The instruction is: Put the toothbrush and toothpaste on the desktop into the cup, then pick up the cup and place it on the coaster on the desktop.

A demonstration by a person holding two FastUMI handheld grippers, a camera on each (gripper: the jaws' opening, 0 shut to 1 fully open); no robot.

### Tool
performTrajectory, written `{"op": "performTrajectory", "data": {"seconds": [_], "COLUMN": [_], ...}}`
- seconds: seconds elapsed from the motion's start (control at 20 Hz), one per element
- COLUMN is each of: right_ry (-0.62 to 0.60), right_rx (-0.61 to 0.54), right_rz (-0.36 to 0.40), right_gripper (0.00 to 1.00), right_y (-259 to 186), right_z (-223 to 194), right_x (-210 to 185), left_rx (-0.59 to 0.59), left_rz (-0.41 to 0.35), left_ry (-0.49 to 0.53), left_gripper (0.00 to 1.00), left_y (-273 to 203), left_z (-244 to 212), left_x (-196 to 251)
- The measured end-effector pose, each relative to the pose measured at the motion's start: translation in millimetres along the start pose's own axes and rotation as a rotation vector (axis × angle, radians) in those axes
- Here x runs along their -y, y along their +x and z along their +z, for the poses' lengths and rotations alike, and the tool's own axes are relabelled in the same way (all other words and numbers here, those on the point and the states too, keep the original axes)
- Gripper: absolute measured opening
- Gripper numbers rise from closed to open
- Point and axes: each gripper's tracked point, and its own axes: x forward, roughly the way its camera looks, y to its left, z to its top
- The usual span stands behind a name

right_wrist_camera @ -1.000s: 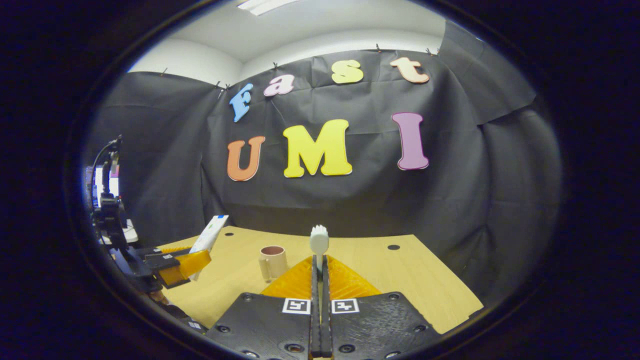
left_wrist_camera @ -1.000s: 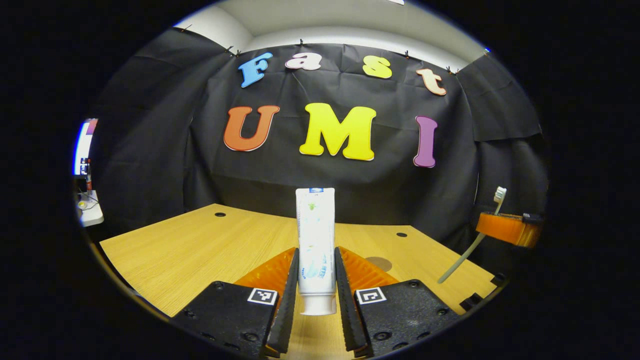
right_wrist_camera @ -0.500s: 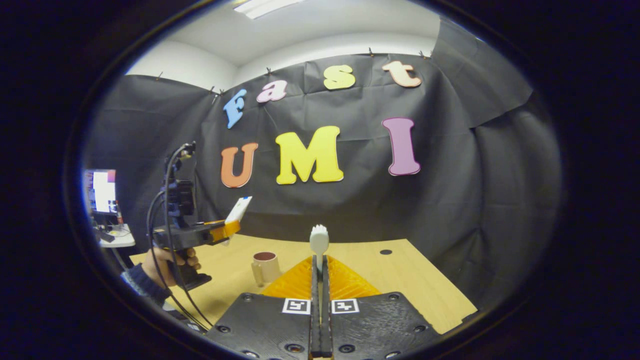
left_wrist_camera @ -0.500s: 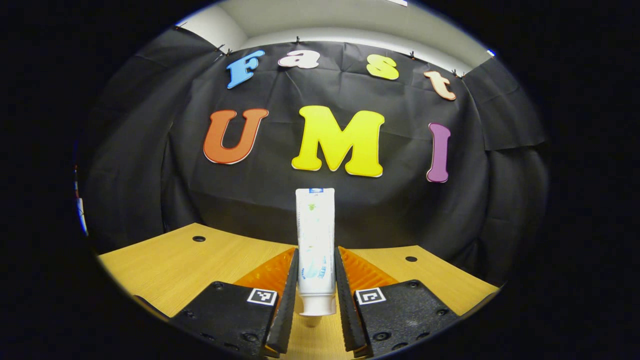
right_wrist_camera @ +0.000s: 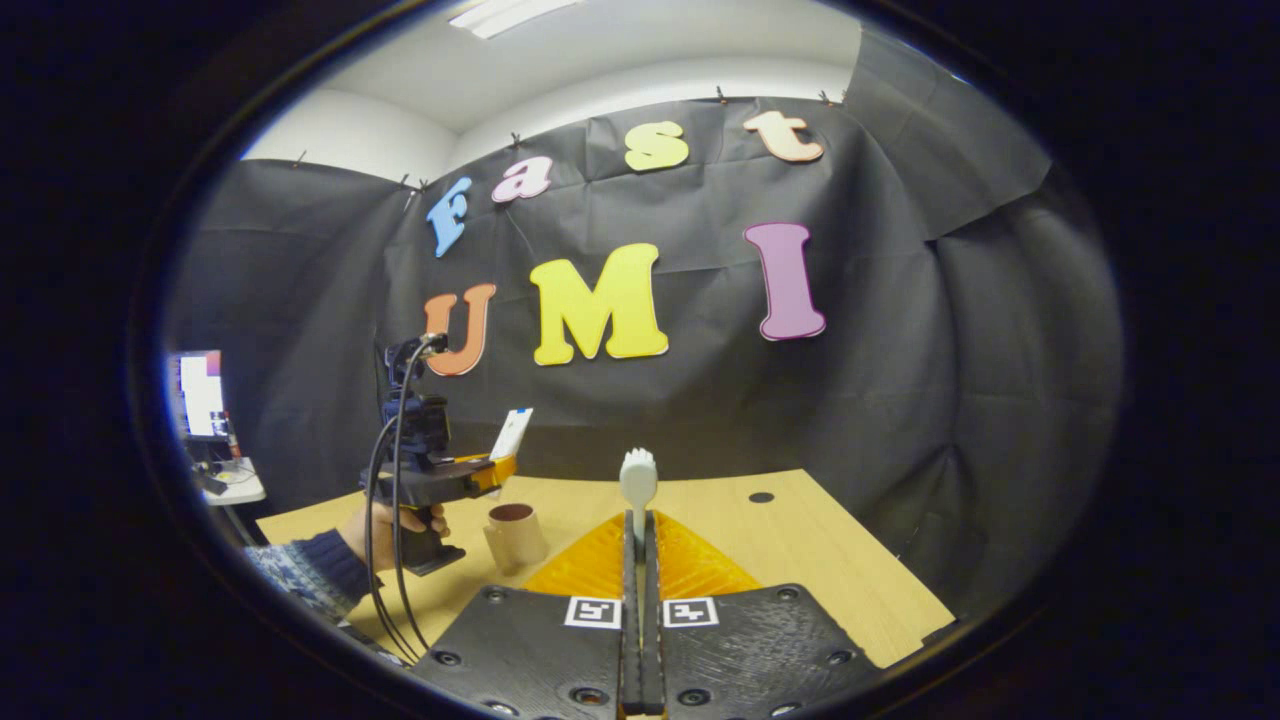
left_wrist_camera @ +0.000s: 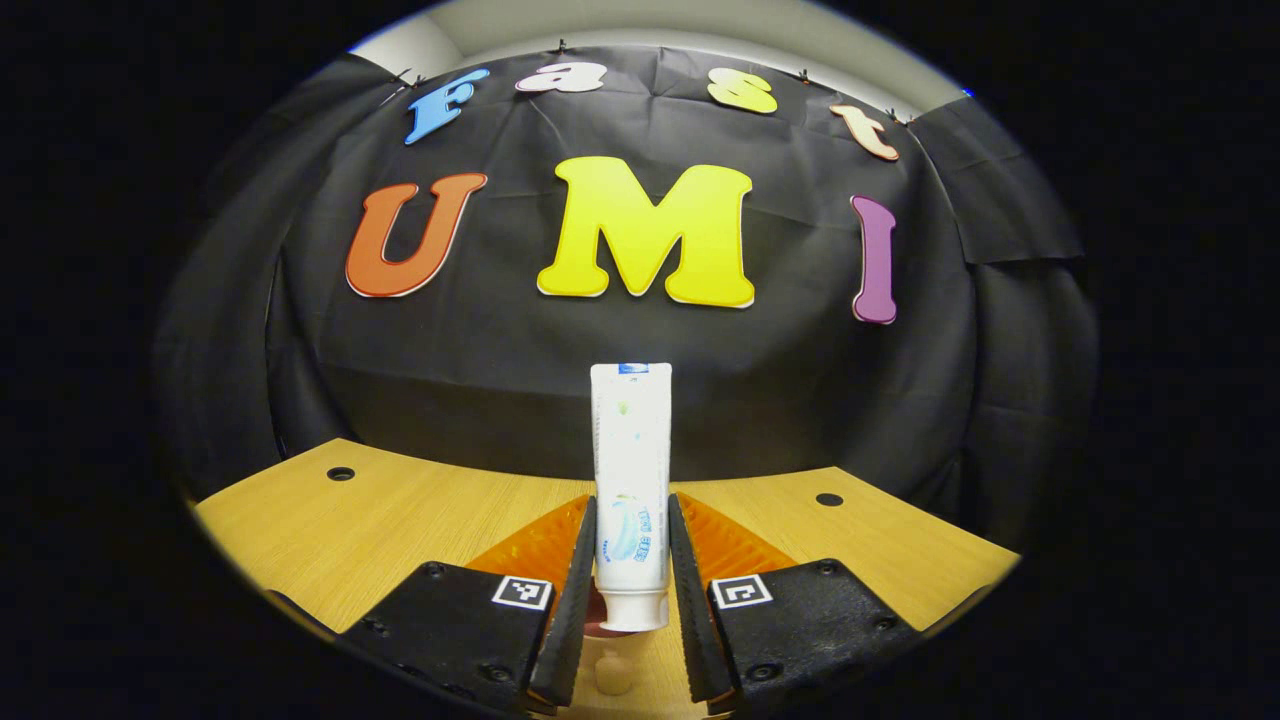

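**Both grippers loaded, tube above the cup**

In the left gripper view, the left gripper (left_wrist_camera: pixel 630 560) pinches the toothpaste (left_wrist_camera: pixel 631 480) near its cap end, both fingers against the tube; the tube stands upright, cap down. Just under the cap, between the fingers, part of the cup (left_wrist_camera: pixel 600 622) shows.

In the right gripper view, the right gripper (right_wrist_camera: pixel 637 560) is pressed together on the toothbrush (right_wrist_camera: pixel 638 485), bristle head up past the fingertips. The cup stands on the tabletop (right_wrist_camera: pixel 800 560) toward its left edge, open side up. A hand (right_wrist_camera: pixel 385 520) in a patterned sleeve (right_wrist_camera: pixel 300 570) holds the left gripper over the cup, the tube tilted. A screen (right_wrist_camera: pixel 200 395) sits beyond the left edge.
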Motion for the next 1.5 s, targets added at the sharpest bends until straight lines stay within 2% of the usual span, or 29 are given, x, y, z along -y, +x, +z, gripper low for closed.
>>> {"op": "performTrajectory", "data": {"seconds": [0.7, 0.9, 1.0, 1.05, 1.1, 1.15, 1.35, 1.5], "right_ry": [-0.002, -0.006, -0.007, -0.010, -0.015, -0.020, -0.037, -0.090], "right_rx": [-0.009, -0.011, -0.012, -0.013, -0.014, -0.015, -0.027, -0.041], "right_rz": [-0.003, -0.004, -0.004, -0.004, -0.006, -0.006, 0.011, -0.006], "right_gripper": [0.01, 0.01, 0.01, 0.01, 0.01, 0.01, 0.01, 0.01], "right_y": [4, 5, 6, 9, 10, 11, 11, 21], "right_z": [-5, -7, -9, -9, -10, -12, -18, -18], "right_x": [0, 0, -1, -3, -4, -6, -26, -30], "left_rx": [-0.043, 0.005, 0.019, 0.032, 0.041, 0.048, 0.088, 0.119], "left_rz": [0.043, 0.046, 0.056, 0.061, 0.065, 0.087, 0.126, 0.114], "left_ry": [-0.007, 0.000, 0.010, 0.017, 0.031, 0.052, 0.108, 0.081], "left_gripper": [0.46, 0.49, 0.58, 0.71, 0.70, 0.98, 1.00, 1.00], "left_y": [9, 2, -6, -12, -20, -23, -67, -98], "left_z": [-19, -3, 7, 11, 17, 21, 39, 50], "left_x": [-6, -5, -5, -4, -3, -6, -11, -7]}}
